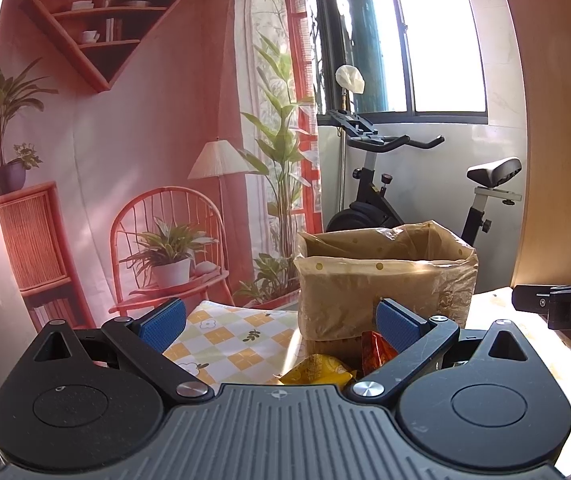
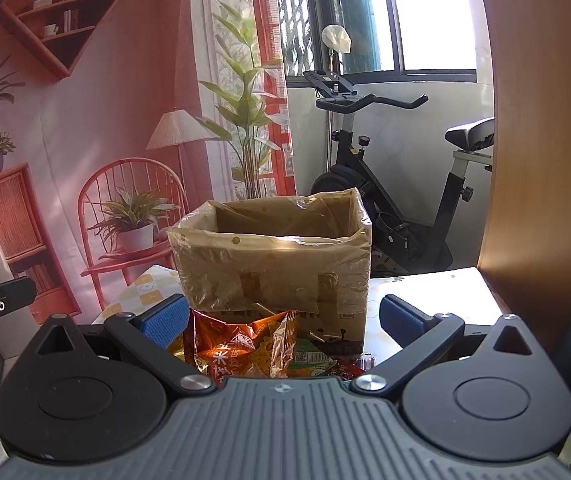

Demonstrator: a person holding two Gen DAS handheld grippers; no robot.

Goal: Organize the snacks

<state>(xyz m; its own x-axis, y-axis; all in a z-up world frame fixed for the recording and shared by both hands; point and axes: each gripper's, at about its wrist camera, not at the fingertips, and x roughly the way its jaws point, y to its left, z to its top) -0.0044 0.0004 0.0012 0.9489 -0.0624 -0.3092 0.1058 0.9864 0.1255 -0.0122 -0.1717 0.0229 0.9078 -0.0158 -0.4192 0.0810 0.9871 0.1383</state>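
A brown cardboard box (image 1: 381,292) (image 2: 273,272) lined with plastic stands open-topped on the checked tablecloth (image 1: 229,340). In front of it lie snack packets: a yellow one (image 1: 317,372) and an orange-red one (image 1: 375,350) in the left wrist view, an orange-red packet (image 2: 237,344) with a green one (image 2: 309,358) beside it in the right wrist view. My left gripper (image 1: 281,316) is open above the packets, nothing between its blue pads. My right gripper (image 2: 283,316) is open too, hovering over the orange-red packet just short of the box. The right gripper's body (image 1: 561,300) shows at the left view's edge.
A printed backdrop (image 1: 125,160) of a room hangs behind the table. An exercise bike (image 1: 405,184) stands by the window at the back right. A wooden panel (image 2: 533,120) rises on the right. The table's far edge lies just behind the box.
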